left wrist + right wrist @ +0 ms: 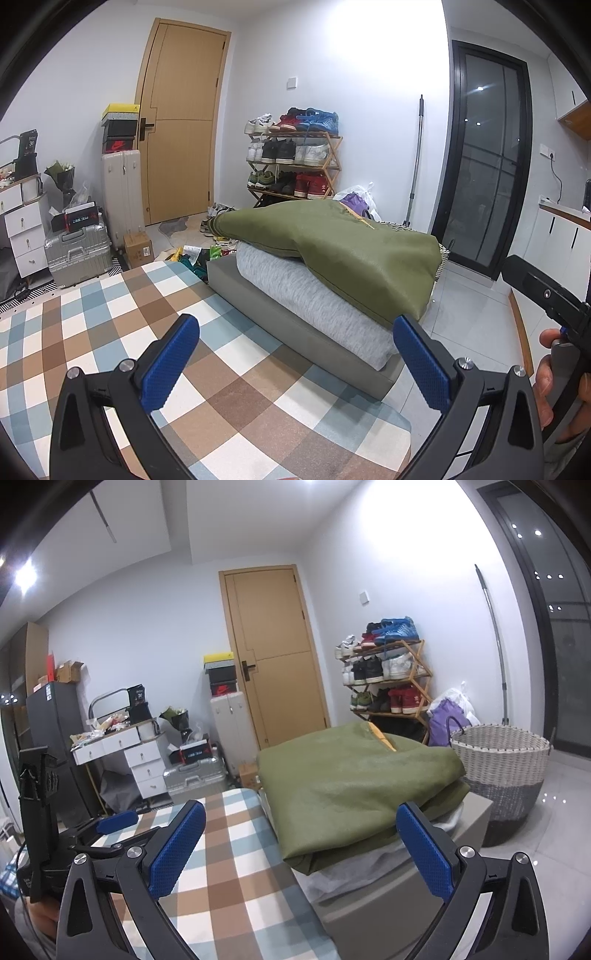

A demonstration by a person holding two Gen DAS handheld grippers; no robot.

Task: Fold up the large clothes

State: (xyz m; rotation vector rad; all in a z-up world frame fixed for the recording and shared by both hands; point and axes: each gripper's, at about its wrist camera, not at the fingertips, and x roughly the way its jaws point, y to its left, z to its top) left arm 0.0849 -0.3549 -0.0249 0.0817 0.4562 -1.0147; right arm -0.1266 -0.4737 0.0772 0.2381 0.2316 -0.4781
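Nearest: left gripper [295, 363], blue textured pads spread wide, nothing between them. Right gripper [301, 845] likewise spread and empty. Both hover above the checked blue, brown and white cloth surface [110, 332].

Task item: folded olive-green fabric garment [351, 794], lying on top of a folded grey fleecy garment [314, 306]. Both are stacked on a low grey padded block [295, 332] at the far-right edge of the checked surface. A yellow tag or strip [384, 740] shows at the green garment's far side; what it is, unclear.

Count: two garments in stack, one green, one grey. Two grippers. One basket.

Handling judgement: green piece looks soft, limp and fairly thick, light enough for a single pinch but will sag and unfold if lifted by one point. Best hold appears to be the near folded edge, one gripper at each corner, pinching all layers together.

Beyond the block: one woven white-and-grey laundry basket [502, 771] on the tiled floor. Farther off: wooden shoe rack [295, 162], tan door [184, 122].
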